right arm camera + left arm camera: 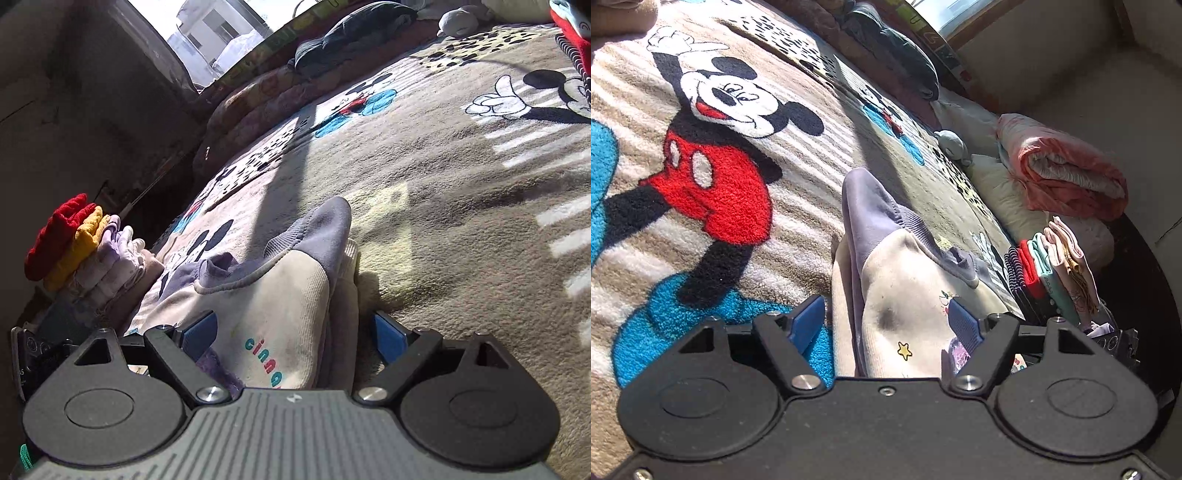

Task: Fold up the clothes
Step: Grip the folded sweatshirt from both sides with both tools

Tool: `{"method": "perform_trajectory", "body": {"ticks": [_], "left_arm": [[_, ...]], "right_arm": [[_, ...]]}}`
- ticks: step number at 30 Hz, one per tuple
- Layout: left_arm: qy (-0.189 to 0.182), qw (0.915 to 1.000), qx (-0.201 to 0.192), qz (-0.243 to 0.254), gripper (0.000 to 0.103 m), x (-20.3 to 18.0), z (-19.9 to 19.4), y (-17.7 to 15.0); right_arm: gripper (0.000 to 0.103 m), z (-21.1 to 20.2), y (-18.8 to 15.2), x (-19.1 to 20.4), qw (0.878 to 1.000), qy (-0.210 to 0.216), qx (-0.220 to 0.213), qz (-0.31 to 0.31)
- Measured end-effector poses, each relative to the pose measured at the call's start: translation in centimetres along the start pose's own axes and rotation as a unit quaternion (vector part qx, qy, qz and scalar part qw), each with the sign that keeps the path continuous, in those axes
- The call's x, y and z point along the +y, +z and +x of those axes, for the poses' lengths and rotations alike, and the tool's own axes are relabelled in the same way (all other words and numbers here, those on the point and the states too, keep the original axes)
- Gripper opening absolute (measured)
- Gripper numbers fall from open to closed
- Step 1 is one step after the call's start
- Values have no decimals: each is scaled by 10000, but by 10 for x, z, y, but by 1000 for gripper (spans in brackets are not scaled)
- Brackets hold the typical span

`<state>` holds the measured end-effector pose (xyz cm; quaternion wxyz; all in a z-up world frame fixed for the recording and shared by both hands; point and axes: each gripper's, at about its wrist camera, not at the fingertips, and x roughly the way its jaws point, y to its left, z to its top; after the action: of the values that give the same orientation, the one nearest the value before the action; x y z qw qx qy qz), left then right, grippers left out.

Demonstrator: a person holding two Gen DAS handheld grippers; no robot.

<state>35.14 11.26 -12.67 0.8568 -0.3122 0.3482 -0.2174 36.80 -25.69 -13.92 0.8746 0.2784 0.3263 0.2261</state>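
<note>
A folded cream sweatshirt [901, 266] with lavender sleeves and collar lies on the Mickey Mouse blanket [713, 155]. My left gripper [886, 323] is open, and its blue fingertips [809, 321] stand on either side of the near end of the garment. In the right wrist view the same sweatshirt [280, 288] shows teal and red lettering. The right gripper [295, 336] is open too, with one blue pad [389, 341] on the blanket beside the fabric and the other against its left part. Neither gripper pinches the cloth.
A stack of folded clothes [1049, 266] stands at the blanket's edge, seen as a red, yellow and lavender pile [81, 243]. A rolled pink quilt [1067, 166], a grey plush [951, 142] and a dark cushion [351, 33] lie farther off. A window [207, 33] lets in sun.
</note>
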Motion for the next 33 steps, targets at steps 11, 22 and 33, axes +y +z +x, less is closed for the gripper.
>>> {"method": "perform_trajectory", "body": {"ticks": [11, 22, 33], "left_arm": [[-22, 9999, 167, -6, 62, -5, 1, -6], [-93, 9994, 292, -135, 55, -6, -6, -14], [-479, 9965, 173, -660, 20, 18, 8, -3]], "right_arm": [[74, -14, -10, 13, 9984, 120, 546, -33], [68, -3, -6, 6, 9966, 469, 548, 389], [30, 1, -8, -17, 9926, 783, 269, 892]]}}
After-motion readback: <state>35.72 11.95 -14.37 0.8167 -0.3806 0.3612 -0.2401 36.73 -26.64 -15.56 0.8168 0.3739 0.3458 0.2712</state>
